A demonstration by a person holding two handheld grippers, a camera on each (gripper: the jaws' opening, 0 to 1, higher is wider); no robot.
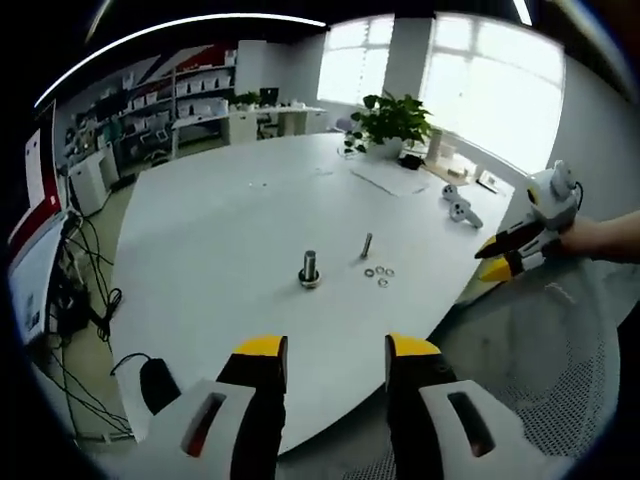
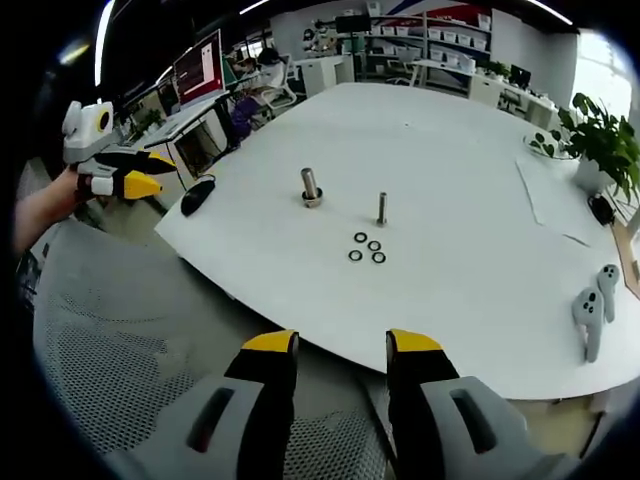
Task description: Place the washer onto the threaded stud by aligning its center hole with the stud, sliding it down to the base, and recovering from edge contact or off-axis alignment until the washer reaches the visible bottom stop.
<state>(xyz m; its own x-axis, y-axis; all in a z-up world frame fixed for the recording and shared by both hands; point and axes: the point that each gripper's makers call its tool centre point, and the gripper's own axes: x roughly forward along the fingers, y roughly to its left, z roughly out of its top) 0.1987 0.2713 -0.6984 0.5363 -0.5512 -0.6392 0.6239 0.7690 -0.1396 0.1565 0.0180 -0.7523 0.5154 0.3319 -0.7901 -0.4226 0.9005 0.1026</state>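
- Washers (image 2: 367,248) lie loose on table (image 2: 470,180) beside threaded stud (image 2: 381,208); none mounted.
- Left gripper (image 1: 337,352) and right gripper (image 2: 340,345): jaws parted, empty; whole task remains.

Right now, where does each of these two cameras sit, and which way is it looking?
Left gripper view: rides the left gripper, off the white table's edge, facing across it; the right gripper and a hand show at right.
Right gripper view: rides the right gripper, above a mesh chair, facing the table; the left gripper shows at left.
Shared: thick stud, thin stud, four washers.
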